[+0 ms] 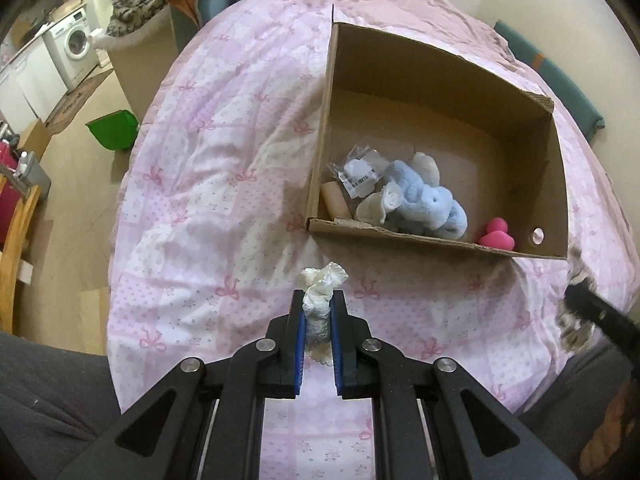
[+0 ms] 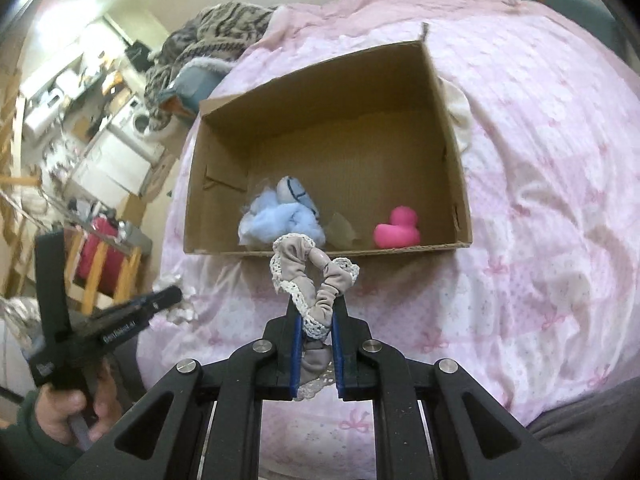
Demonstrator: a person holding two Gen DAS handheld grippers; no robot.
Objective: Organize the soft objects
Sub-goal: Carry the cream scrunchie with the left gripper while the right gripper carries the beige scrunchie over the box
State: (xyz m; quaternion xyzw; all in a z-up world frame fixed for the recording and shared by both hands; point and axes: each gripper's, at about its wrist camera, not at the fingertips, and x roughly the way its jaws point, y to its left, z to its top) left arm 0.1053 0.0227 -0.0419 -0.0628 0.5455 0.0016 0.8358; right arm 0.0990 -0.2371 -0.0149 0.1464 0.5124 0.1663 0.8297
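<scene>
An open cardboard box [image 1: 440, 92] lies on the pink bedspread; it also shows in the right wrist view [image 2: 320, 92]. Inside are a blue plush toy [image 1: 428, 204], a plastic packet [image 1: 360, 172], a beige roll [image 1: 334, 200] and a pink rubber duck [image 2: 396, 228]. My left gripper [image 1: 319, 300] is shut on a white lacy scrunchie [image 1: 322, 280], held above the bed in front of the box. My right gripper [image 2: 316, 312] is shut on a beige lace-edged scrunchie [image 2: 316, 268], just before the box's near wall. The right gripper also shows at the left wrist view's right edge [image 1: 576, 300].
The bedspread [image 1: 208, 208] slopes off to the floor at left, where a green bin [image 1: 114, 128] stands. A washing machine [image 1: 74, 40] and patterned blankets [image 1: 140, 0] are behind. A wooden chair with a red item [image 2: 96, 256] is at left.
</scene>
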